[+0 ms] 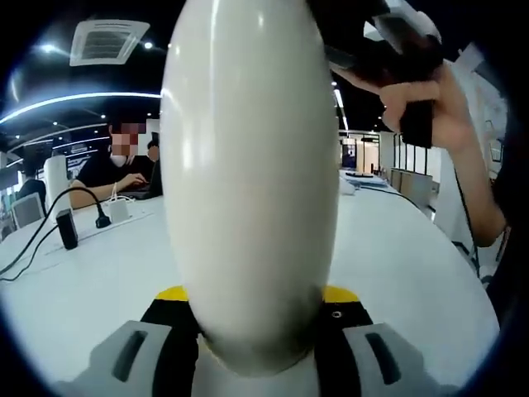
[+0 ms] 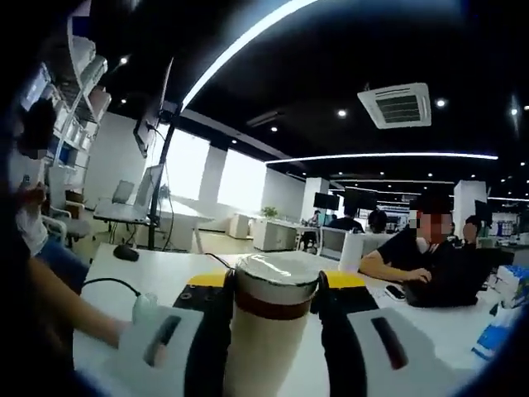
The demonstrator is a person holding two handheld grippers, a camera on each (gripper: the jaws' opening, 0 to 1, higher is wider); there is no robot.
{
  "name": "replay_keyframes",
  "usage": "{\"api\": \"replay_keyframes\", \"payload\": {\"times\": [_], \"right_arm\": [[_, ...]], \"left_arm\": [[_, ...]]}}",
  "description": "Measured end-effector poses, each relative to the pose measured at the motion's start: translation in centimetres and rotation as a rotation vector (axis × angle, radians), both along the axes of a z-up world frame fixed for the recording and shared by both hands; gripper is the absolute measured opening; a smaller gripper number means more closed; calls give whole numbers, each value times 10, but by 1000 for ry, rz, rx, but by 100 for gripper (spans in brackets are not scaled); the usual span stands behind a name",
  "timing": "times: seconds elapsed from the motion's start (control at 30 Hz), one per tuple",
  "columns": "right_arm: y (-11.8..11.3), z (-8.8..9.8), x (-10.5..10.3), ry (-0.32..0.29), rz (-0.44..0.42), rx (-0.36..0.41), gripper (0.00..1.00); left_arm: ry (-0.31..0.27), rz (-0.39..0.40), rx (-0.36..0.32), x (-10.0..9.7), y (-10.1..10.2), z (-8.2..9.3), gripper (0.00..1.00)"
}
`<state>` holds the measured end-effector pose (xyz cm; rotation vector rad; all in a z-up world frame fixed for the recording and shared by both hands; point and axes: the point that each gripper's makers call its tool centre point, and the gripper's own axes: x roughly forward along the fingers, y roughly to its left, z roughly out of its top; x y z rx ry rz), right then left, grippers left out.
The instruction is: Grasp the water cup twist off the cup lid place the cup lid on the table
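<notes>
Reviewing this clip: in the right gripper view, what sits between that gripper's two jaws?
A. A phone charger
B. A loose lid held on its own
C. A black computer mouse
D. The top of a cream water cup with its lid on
D. In the right gripper view the water cup stands between the right gripper jaws, the cup lid seated on top above a dark band.

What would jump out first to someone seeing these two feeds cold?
In the left gripper view, the cream-white water cup towers up the middle, clamped between the left hand-held gripper. In the right gripper view, the right hand-held gripper closes around the cup lid, above a brown band. Behind lies the white table, with seated people working at its far side.
</notes>
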<state>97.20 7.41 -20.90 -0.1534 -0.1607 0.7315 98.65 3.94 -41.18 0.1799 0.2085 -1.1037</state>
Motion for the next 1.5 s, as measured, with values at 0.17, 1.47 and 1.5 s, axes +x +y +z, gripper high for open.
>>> {"api": "replay_keyframes", "payload": {"times": [0.17, 1.47, 1.5], "right_arm": [[0, 0, 1, -7, 56, -15, 44], [-1, -2, -7, 56, 686, 102, 43], [-1, -2, -7, 58, 699, 106, 43]], "left_arm": [[4, 0, -1, 0, -1, 0, 55], [7, -12, 0, 13, 4, -5, 55], [7, -12, 1, 14, 4, -5, 55]]}}
